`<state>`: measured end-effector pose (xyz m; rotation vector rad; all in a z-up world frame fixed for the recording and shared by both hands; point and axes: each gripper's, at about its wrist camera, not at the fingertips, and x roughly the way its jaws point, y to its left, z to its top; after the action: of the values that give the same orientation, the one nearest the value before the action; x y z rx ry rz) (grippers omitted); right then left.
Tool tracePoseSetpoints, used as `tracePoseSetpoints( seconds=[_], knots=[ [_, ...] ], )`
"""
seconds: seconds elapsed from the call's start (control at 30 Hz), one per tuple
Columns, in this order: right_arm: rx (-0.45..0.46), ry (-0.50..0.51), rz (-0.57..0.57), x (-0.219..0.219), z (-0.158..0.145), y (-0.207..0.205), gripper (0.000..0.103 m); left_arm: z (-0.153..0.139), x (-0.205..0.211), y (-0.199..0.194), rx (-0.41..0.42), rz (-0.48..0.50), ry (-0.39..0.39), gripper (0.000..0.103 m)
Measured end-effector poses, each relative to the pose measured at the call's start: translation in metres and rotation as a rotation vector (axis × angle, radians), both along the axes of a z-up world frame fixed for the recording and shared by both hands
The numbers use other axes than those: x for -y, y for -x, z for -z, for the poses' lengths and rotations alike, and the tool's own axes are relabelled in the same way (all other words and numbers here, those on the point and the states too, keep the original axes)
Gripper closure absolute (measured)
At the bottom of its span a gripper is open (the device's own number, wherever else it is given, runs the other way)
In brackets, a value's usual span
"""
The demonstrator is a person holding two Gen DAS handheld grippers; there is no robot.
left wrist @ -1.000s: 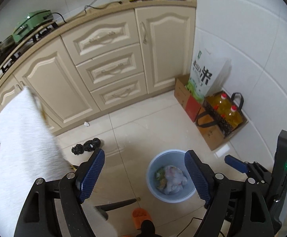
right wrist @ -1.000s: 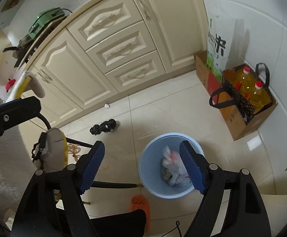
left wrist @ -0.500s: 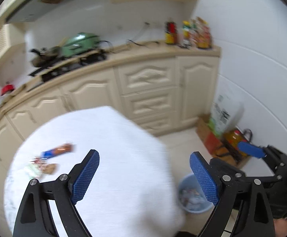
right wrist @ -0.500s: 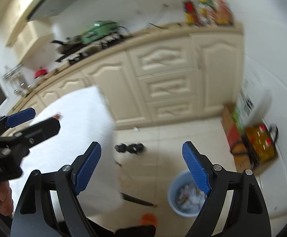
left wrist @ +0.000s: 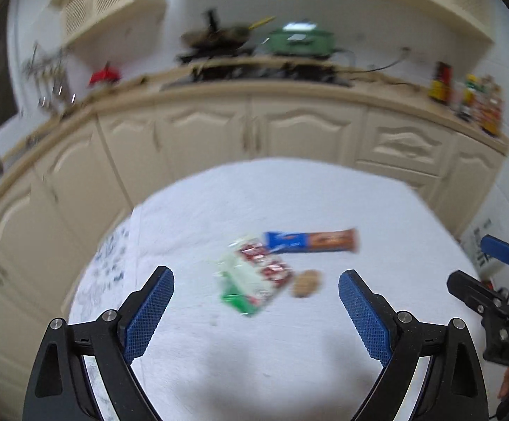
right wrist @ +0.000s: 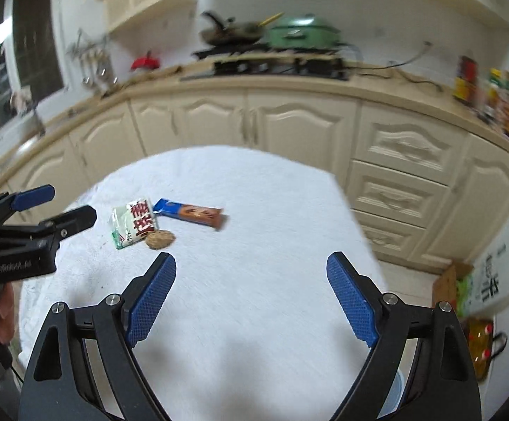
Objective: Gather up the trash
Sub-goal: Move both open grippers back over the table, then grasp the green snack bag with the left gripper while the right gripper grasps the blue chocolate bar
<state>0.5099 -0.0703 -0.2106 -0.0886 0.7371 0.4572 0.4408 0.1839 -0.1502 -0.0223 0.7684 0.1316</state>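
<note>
Overhead, both of my grippers hung above the white cloth-covered table [left wrist: 324, 193], and neither one had anything between its pads. My left gripper [left wrist: 256, 303] had just been spreading its jaws; they stood wide apart and empty, with the trash lying on the cloth just ahead of the gap. My right gripper [right wrist: 250, 298] had likewise just been opening, and only bare cloth showed between its blue pads [right wrist: 151, 303].

The trash sat in a small cluster on the table. A green and white snack packet [left wrist: 250, 280] with red printing lay crumpled, and a long blue and brown wrapper [left wrist: 310, 241] lay just beside it on the far side, one end close against the packet. A small round brown piece [left wrist: 306, 283], perhaps a biscuit or a nut, rested just beside the packet's near corner; the blur kept me from telling which. From the right wrist view, that cluster lay to the left of my right gripper, nearer the left one.

Behind the table ran cream cabinets [right wrist: 289, 122] under a counter carrying a green cooker [right wrist: 301, 33], a dark pan [right wrist: 231, 31] and bottles [right wrist: 466, 77].
</note>
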Motion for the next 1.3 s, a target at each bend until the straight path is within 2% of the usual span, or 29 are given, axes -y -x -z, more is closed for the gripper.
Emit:
tracePoseSetpoints(
  seconds=[0.1, 0.23, 0.47, 0.53, 0.6, 0.77, 0.87, 0.93, 0.97, 1.0, 1.07, 1.1, 1.2, 1.3],
  knots=[
    [-0.024, 0.034, -0.032, -0.030, 0.011, -0.024, 0.013, 0.012, -0.027, -0.017, -0.057, -0.043, 0.068, 0.010],
    [-0.051, 0.078, -0.067, -0.054, 0.027, -0.049, 0.013, 0.035, -0.039, -0.029, -0.136, -0.070, 0.113, 0.010],
    [-0.083, 0.119, -0.146, -0.079, 0.053, -0.086, 0.013, 0.050, -0.050, -0.055, -0.204, -0.081, 0.072, 0.013],
    [-0.093, 0.128, -0.169, -0.083, 0.059, -0.093, 0.013, 0.058, -0.056, -0.056, -0.232, -0.063, 0.102, 0.034],
    [-0.099, 0.123, -0.189, -0.086, 0.064, -0.098, 0.013, 0.058, -0.065, -0.049, -0.212, -0.067, 0.078, 0.039],
    [-0.107, 0.128, -0.269, -0.104, 0.072, -0.109, 0.013, 0.040, -0.081, -0.048, -0.179, -0.094, 0.114, 0.052],
    [-0.128, 0.143, -0.314, -0.116, 0.080, -0.116, 0.014, 0.022, -0.081, -0.048, -0.153, -0.123, 0.110, 0.071],
    [-0.121, 0.151, -0.327, -0.120, 0.081, -0.115, 0.020, 0.018, -0.080, -0.041, -0.154, -0.112, 0.111, 0.073],
    [-0.126, 0.143, -0.332, -0.119, 0.080, -0.116, 0.029, 0.018, -0.070, -0.050, -0.156, -0.106, 0.103, 0.073],
    [-0.131, 0.141, -0.330, -0.118, 0.078, -0.114, 0.050, 0.018, -0.069, -0.047, -0.156, -0.103, 0.096, 0.073],
    [-0.141, 0.148, -0.334, -0.116, 0.075, -0.110, 0.077, 0.023, -0.064, -0.050, -0.162, -0.098, 0.101, 0.074],
    [-0.147, 0.151, -0.339, -0.115, 0.075, -0.106, 0.083, 0.023, -0.059, -0.050, -0.163, -0.091, 0.112, 0.074],
    [-0.128, 0.184, -0.325, -0.108, 0.074, -0.092, 0.083, 0.022, -0.049, -0.051, -0.153, -0.075, 0.139, 0.078],
    [-0.125, 0.163, -0.295, -0.095, 0.073, -0.079, 0.083, 0.010, -0.043, -0.036, -0.119, -0.047, 0.136, 0.084]
  ],
)
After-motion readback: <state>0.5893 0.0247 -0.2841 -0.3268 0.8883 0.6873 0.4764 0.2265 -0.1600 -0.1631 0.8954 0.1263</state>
